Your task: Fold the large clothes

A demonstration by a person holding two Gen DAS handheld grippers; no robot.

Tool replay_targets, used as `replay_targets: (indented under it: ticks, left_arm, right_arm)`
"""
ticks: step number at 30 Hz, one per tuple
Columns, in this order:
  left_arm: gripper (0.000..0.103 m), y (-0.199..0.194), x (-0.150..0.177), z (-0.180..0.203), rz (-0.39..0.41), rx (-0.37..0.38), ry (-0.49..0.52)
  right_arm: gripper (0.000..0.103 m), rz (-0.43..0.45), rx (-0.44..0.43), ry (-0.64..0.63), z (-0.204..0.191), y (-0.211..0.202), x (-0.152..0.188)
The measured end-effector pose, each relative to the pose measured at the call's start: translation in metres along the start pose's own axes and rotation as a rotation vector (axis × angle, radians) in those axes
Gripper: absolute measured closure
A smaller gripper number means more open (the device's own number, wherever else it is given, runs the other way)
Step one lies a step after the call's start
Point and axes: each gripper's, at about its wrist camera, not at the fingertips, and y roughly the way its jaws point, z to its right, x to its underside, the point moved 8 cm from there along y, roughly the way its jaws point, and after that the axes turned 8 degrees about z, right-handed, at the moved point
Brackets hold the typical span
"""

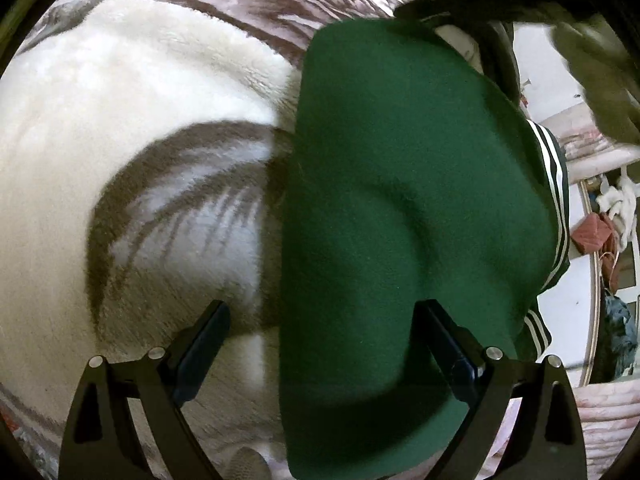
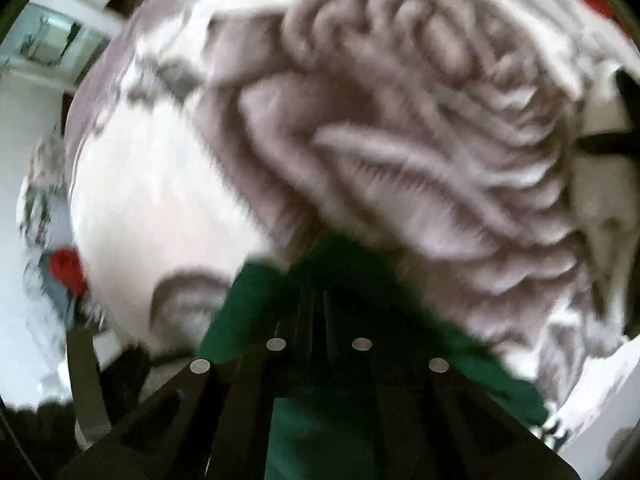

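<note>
The dark green felt-like garment [image 1: 380, 208] with a black-and-white striped hem [image 1: 554, 184] is spread on the cream and grey-brown plush blanket [image 1: 120, 140], its left edge beside bare blanket. The left gripper [image 1: 320, 340] is held released above it. The right gripper [image 2: 318, 300] is clenched on green cloth. No writing is legible.
</note>
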Motion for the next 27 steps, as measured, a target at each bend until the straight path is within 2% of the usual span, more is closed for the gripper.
replay_targets:
  ticks: [1,3,4,7,9,10,11,13,15,17,19,20,21,25,27]
  left_arm:
    - [0.006,-0.001,0.003,0.002,-0.003,-0.013,0.006]
    - [0.006,-0.006,0.005,0.005,-0.015,-0.024,0.001]
    - [0.006,-0.013,0.004,0.006,-0.01,-0.036,-0.002]
    - [0.006,-0.037,-0.008,0.011,0.044,-0.063,0.006]
    - [0.006,-0.05,-0.017,0.014,0.079,-0.072,0.006]
    - [0.006,-0.056,-0.019,0.015,0.093,-0.078,0.005]
    - [0.006,-0.059,-0.022,0.016,0.1,-0.085,0.003]
    - [0.006,-0.061,-0.027,0.016,0.111,-0.108,-0.003]
    - [0.006,-0.055,-0.028,0.016,0.107,-0.132,-0.005]
    - [0.006,-0.047,-0.035,0.016,0.095,-0.157,-0.004]
    - [0.006,-0.044,-0.043,0.016,0.096,-0.177,0.004]
    - [0.006,-0.043,-0.048,0.017,0.096,-0.183,0.012]
    - [0.006,-0.042,-0.052,0.015,0.098,-0.187,0.021]
    - [0.006,-0.036,-0.058,0.022,0.088,-0.215,0.073]
    - [0.006,-0.033,-0.059,0.024,0.081,-0.198,0.068]
  right_arm:
    - [0.103,0.008,0.006,0.03,0.01,0.004,-0.004]
    - [0.103,-0.063,-0.127,0.17,0.024,0.017,-0.006]
    - [0.103,-0.074,-0.2,0.234,0.031,0.011,-0.001]
    - [0.1,-0.075,-0.278,0.316,0.06,-0.029,0.028]
    - [0.062,-0.034,-0.292,0.43,0.094,-0.064,0.063]
    - [0.037,-0.022,-0.284,0.466,0.108,-0.075,0.076]
    - [0.035,-0.003,-0.277,0.517,0.125,-0.091,0.101]
    - [0.035,0.0,-0.278,0.601,0.143,-0.104,0.146]
    - [0.035,-0.005,-0.357,0.703,0.147,-0.099,0.186]
    - [0.035,-0.01,-0.422,0.786,0.145,-0.076,0.212]
    - [0.038,0.053,-0.488,0.834,0.145,-0.051,0.213]
    - [0.077,0.085,-0.492,0.841,0.145,-0.047,0.21]
    - [0.101,0.104,-0.515,0.833,0.141,-0.043,0.203]
    - [0.1,0.28,-0.359,0.819,0.166,-0.081,0.17]
    - [0.101,0.314,-0.304,0.846,0.187,-0.09,0.161]
